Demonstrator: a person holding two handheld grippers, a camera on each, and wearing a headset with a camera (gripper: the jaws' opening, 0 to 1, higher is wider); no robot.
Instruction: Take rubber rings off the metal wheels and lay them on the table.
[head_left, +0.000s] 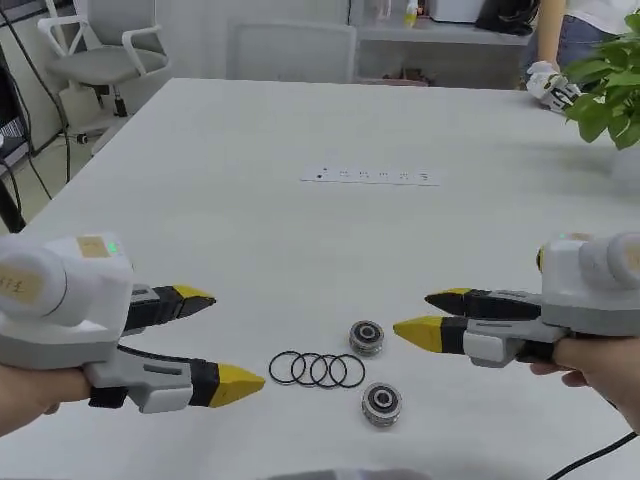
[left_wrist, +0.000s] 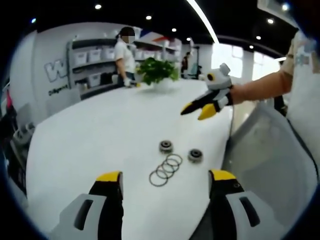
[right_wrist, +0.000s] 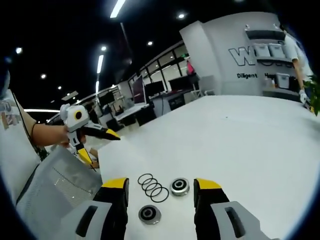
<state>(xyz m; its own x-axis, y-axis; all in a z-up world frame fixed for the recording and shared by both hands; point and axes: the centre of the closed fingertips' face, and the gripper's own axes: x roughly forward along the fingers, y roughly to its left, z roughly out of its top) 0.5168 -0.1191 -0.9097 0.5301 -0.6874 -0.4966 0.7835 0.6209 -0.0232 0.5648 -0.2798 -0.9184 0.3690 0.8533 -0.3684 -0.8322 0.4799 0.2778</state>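
Two metal wheels are seen lying flat on a white table (head_left: 300, 120) near its front edge, one (head_left: 367, 337) farther from the person and the other (head_left: 381, 401) closer. Several black rubber rings (head_left: 317, 369) are laid in a short overlapping row on the tabletop just beside both wheels, on their left in the head view, touching one another and apart from the wheels. Whether any ring is left on either wheel cannot be made out. The left gripper (head_left: 215, 340) is held above the table to the left of the rings, its yellow-tipped jaws spread wide and nothing gripped between them. The right gripper (head_left: 425, 313) is held to the right of the farther wheel, its jaws likewise parted and empty, with the tips pointed toward the wheels. In the left gripper view the rings and both wheels are framed between that gripper's own jaws, and the right gripper is shown raised beyond them. In the right gripper view the nearer wheel is seen low between the jaws, with the rings and the second wheel just beyond it. A strip of sockets (head_left: 368, 177) is set into the middle of the table, a leafy plant (head_left: 605, 90) is placed at the far right corner, and an office chair (head_left: 105, 55) is parked past the far left edge.
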